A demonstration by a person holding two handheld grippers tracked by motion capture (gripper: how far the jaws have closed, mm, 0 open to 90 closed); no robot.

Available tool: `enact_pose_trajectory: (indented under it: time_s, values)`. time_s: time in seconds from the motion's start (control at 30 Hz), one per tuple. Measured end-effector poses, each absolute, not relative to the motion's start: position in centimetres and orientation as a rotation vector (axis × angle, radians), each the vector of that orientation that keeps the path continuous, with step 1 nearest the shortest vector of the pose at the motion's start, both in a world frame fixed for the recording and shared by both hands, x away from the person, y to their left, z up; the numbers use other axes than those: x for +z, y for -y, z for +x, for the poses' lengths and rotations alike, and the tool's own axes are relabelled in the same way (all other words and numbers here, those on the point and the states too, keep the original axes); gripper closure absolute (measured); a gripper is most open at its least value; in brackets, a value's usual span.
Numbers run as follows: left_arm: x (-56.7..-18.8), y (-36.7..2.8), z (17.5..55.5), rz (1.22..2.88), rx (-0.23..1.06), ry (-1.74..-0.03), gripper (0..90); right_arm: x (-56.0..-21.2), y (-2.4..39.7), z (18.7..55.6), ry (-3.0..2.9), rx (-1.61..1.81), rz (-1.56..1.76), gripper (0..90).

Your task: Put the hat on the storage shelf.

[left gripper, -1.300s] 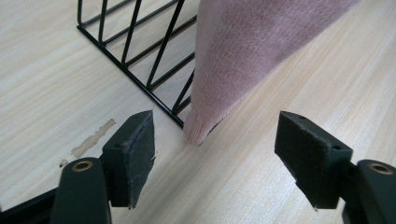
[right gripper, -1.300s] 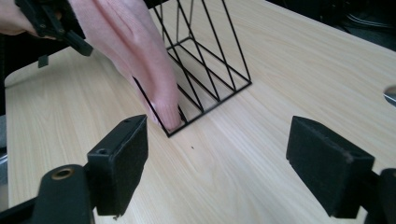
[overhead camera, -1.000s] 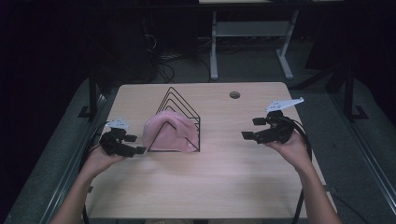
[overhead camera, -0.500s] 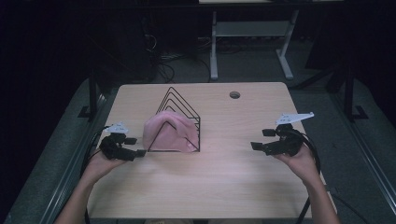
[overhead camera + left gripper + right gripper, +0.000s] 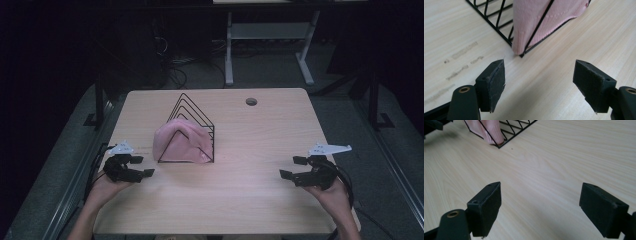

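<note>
A pink cloth (image 5: 179,141) is draped inside a black wire rack (image 5: 192,119) of triangular dividers on the wooden table (image 5: 235,200). My left gripper (image 5: 141,166) stands open at the table's left edge, a little left of the rack's front corner, holding nothing. In the left gripper view the cloth (image 5: 544,17) and rack corner (image 5: 522,55) lie just ahead of the open left gripper (image 5: 540,82). My right gripper (image 5: 292,167) is open over bare wood at the right. The right gripper view has the cloth (image 5: 489,131) and rack (image 5: 516,130) far off beyond the open right gripper (image 5: 540,207).
A round cable hole (image 5: 251,101) sits near the table's far edge. Beyond the table stand a white desk frame (image 5: 270,37) and cables on a dark floor. Faint scuff marks (image 5: 461,58) streak the wood left of the rack.
Both hands have drawn back toward the near edge of the table. The right gripper moved down and right, away from the rack. The cloth and rack have stayed put.
</note>
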State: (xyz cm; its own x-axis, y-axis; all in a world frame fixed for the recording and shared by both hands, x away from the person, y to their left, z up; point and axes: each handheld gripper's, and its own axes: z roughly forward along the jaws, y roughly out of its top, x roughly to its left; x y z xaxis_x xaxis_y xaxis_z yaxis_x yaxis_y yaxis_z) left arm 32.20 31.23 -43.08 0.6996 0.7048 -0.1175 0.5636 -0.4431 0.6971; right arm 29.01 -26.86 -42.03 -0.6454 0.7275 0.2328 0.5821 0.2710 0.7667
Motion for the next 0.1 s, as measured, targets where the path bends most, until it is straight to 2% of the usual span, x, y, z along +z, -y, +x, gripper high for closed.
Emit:
enact_pose_trajectory:
  time_s: [0.1]
  values:
    - [-43.32,-31.25,31.72,2.155,0.258,-0.964,25.3,-42.3,26.79,27.86,-2.343,1.312,1.224,17.2]
